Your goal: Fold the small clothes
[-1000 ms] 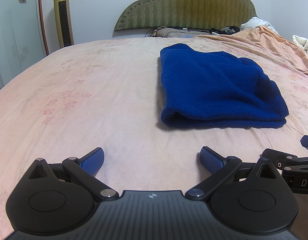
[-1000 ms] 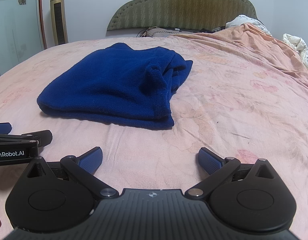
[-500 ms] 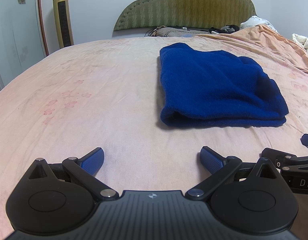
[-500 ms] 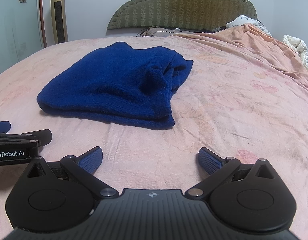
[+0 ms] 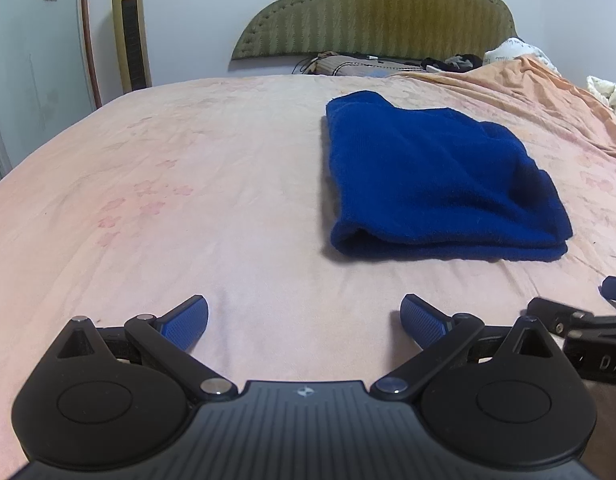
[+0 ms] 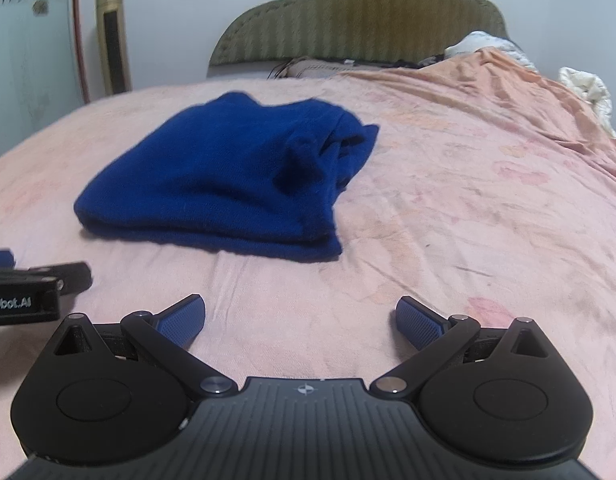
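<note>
Garment [image 5: 436,184] | deep blue knit | folded in layers | on bedsheet [image 5: 188,200]

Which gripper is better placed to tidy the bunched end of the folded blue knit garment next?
Probably right. The right gripper, open, faces the folded blue knit garment and its bunched end; the open left gripper faces its smooth folded edge.

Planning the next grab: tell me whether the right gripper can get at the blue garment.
Probably yes: the right gripper is open, and only bare pink sheet lies between it and the folded blue garment.
</note>
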Tool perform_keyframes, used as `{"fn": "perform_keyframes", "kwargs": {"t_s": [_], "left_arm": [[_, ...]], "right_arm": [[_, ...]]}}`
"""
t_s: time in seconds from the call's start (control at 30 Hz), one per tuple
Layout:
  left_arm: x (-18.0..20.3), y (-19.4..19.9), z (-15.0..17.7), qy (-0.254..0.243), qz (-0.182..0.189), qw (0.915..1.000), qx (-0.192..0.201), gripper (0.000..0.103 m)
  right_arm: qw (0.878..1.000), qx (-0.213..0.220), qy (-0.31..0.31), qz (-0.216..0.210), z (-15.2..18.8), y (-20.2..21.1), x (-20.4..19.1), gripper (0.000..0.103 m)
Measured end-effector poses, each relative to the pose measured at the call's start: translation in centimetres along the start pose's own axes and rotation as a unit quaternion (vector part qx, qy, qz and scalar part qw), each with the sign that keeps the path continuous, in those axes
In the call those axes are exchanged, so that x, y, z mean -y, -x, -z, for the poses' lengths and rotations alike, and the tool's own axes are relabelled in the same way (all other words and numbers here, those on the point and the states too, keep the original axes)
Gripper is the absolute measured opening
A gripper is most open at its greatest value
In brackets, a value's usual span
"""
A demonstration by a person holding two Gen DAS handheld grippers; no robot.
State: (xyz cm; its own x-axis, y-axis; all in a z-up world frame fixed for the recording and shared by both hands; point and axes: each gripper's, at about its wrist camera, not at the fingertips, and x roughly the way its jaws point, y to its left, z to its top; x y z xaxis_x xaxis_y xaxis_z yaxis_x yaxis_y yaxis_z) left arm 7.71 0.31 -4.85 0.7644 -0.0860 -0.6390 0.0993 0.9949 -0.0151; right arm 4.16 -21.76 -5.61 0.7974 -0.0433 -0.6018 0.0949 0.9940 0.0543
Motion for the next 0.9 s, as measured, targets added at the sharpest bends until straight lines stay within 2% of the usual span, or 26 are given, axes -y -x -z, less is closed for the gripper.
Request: {"fn": "perform_keyframes", "kwargs": {"t_s": [0.23,0.53,0.9], "left_arm": [[-0.1,1.0,0.2,-0.023,-0.028,0.9994,0.003,0.103],[-0.1,1.8,0.0,-0.027,-0.023,0.9993,0.010,0.103],[-0.6,1.4,-0.2,-0.008,-0.005,0.9999,-0.010,0.103]], "right_arm": [[1.000,0.007,0.001,-0.005,-0.5,1.7,0.1,0.103],[1.000,0.008,0.018,-0.008,-0.6,2.3,-0.7,0.102],[1.000,0.004,0.008,-0.016,-0.6,2.3,-0.6,0.102]]}}
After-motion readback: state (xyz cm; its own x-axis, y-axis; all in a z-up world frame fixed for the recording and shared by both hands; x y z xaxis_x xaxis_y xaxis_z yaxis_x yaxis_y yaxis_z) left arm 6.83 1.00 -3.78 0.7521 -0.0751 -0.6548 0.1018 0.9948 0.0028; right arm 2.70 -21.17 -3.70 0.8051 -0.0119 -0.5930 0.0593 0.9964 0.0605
